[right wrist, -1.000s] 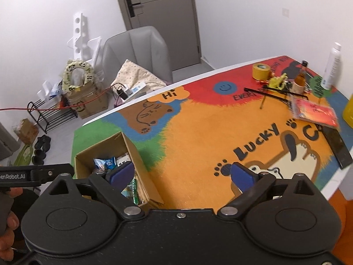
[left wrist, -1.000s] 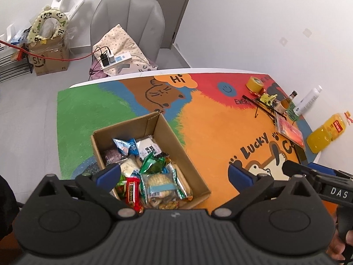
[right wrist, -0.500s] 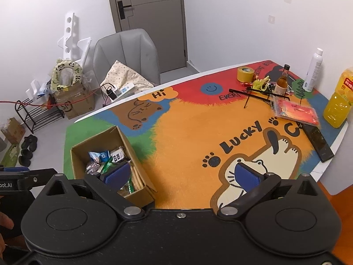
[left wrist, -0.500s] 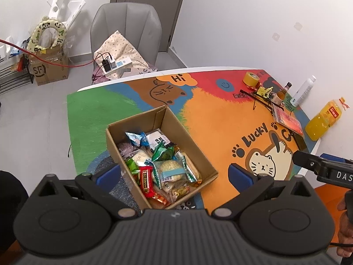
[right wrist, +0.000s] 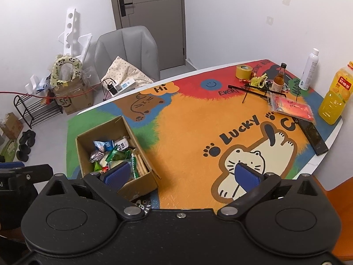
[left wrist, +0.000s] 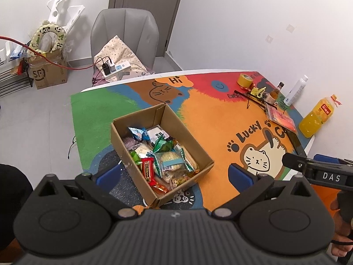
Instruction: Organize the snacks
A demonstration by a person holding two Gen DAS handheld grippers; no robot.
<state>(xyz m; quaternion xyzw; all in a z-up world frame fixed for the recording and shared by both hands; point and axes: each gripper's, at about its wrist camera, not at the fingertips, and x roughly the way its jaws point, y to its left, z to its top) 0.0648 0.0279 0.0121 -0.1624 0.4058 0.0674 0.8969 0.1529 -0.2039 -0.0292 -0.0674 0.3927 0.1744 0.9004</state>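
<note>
Left tongs (left wrist: 174, 172) spread wide and gripping nothing, hanging well above the desk (left wrist: 211, 119) with the cardboard box (left wrist: 187, 141) framed between the blue pads. Right tongs (right wrist: 185, 174) same deal, gaping and empty, off to the side over the cat drawing. Probably held high like that to get a look at the whole layout, can't say more than that

All the snacks (left wrist: 161, 154) in sight piled loose inside the box, wrappers overlapping every which way: red bar near the front corner, green-edged biscuit pack in the middle, blue packet toward the back. None lying out on the mat. Fits either a heap waiting to be sorted out or everything gathered in already, no telling which

Other stuff shoved to the far edge, out of the working area: tape roll (right wrist: 243, 70), small brown bottle (right wrist: 279, 78), white spray bottle (right wrist: 310, 68), orange juice jug (right wrist: 335, 95), phone (right wrist: 313, 137)
</note>
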